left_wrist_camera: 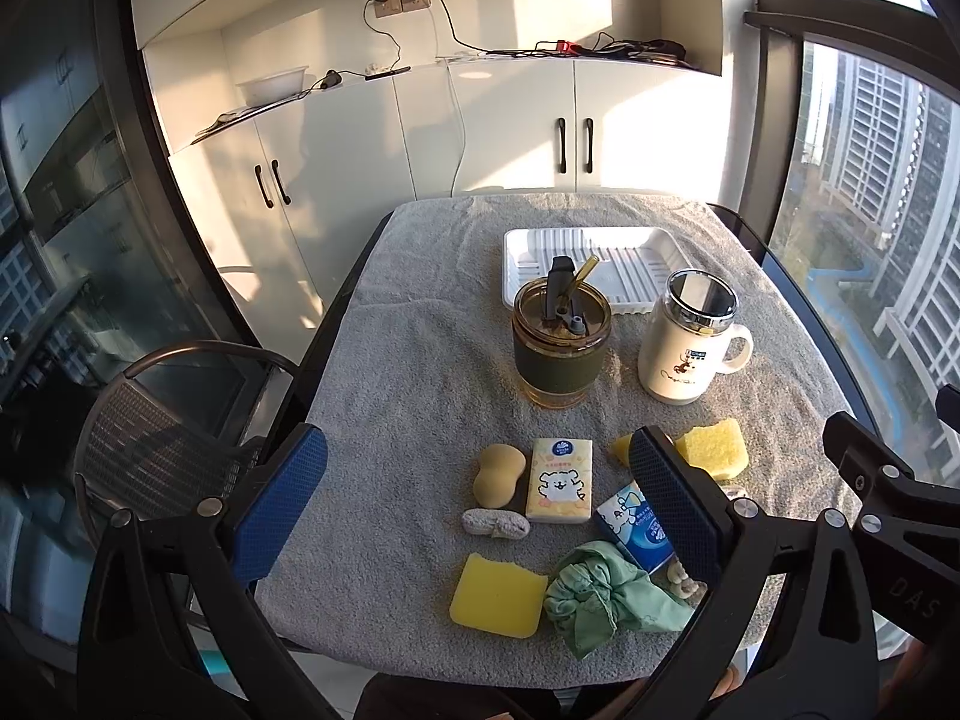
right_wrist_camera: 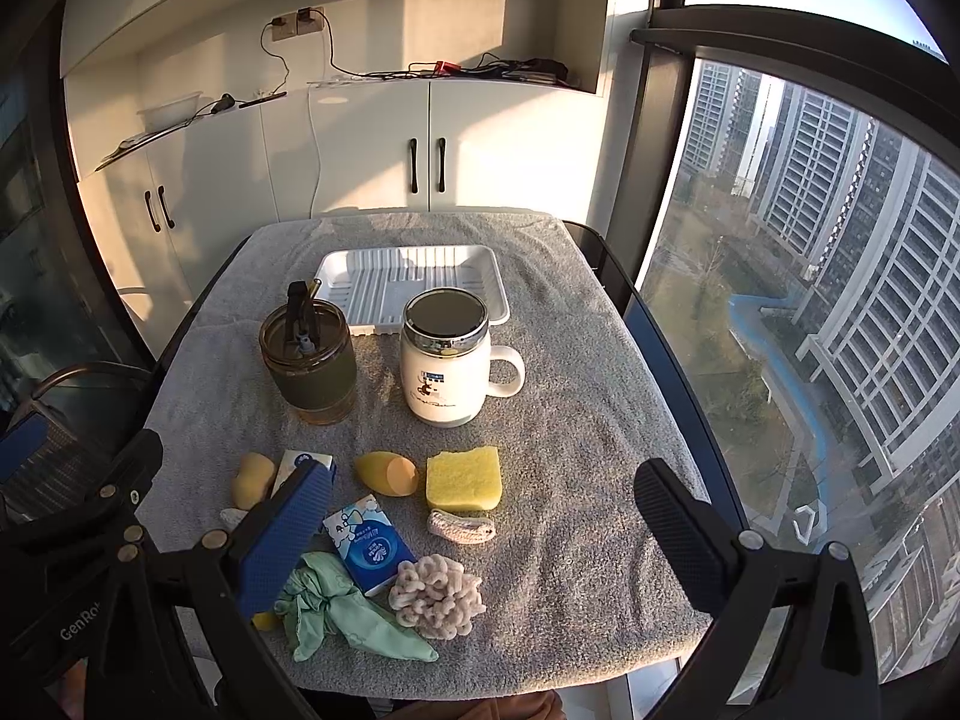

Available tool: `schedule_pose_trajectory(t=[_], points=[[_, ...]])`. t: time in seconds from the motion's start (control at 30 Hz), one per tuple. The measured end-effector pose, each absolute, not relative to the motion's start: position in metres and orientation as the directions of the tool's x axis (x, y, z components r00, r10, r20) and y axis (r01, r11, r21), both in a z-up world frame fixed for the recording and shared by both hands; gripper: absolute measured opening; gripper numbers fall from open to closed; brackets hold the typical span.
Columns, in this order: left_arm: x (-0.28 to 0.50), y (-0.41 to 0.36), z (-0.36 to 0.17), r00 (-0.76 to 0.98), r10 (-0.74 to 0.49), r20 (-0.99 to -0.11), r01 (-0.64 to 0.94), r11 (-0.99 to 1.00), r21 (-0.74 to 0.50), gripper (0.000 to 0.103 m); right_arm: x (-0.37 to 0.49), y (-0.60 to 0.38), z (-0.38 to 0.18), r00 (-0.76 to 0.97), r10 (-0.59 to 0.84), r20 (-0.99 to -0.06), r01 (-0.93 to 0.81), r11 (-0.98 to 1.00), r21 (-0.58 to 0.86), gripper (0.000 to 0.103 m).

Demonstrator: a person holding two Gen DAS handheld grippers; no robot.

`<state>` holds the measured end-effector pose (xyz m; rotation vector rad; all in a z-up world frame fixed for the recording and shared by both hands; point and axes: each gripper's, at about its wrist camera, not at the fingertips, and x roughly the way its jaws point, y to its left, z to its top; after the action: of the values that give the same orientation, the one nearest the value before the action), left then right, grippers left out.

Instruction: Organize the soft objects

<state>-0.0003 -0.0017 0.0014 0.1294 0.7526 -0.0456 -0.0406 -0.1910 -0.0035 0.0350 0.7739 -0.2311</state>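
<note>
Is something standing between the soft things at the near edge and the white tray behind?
Yes. The glass tumbler and the white mug stand side by side directly before the white tray, so soft items must pass above or around them.

Low, warm sunlight enters through the window (right_wrist_camera: 810, 312) on the right. It casts bright patches on the cabinet doors (left_wrist_camera: 528, 120) and back wall, and long shadows leftward from the cups across the grey towel (left_wrist_camera: 420, 372). The left side of each view is dim. Fisheye distortion bends straight frames at the edges, and the corners are black. Focus is sharp centrally; the white tray (right_wrist_camera: 414, 282) is near overexposure.
</note>
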Motion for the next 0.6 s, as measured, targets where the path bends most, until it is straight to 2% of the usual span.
schedule_pose_trajectory(t=[0.6], points=[[0.0004, -0.0013, 0.0027, 0.730, 0.008, -0.683, 0.086, 0.991, 0.103, 0.102, -0.0399, -0.1905, -0.0036, 0.693, -0.197, -0.693, 0.220, 0.974, -0.057, 0.103]])
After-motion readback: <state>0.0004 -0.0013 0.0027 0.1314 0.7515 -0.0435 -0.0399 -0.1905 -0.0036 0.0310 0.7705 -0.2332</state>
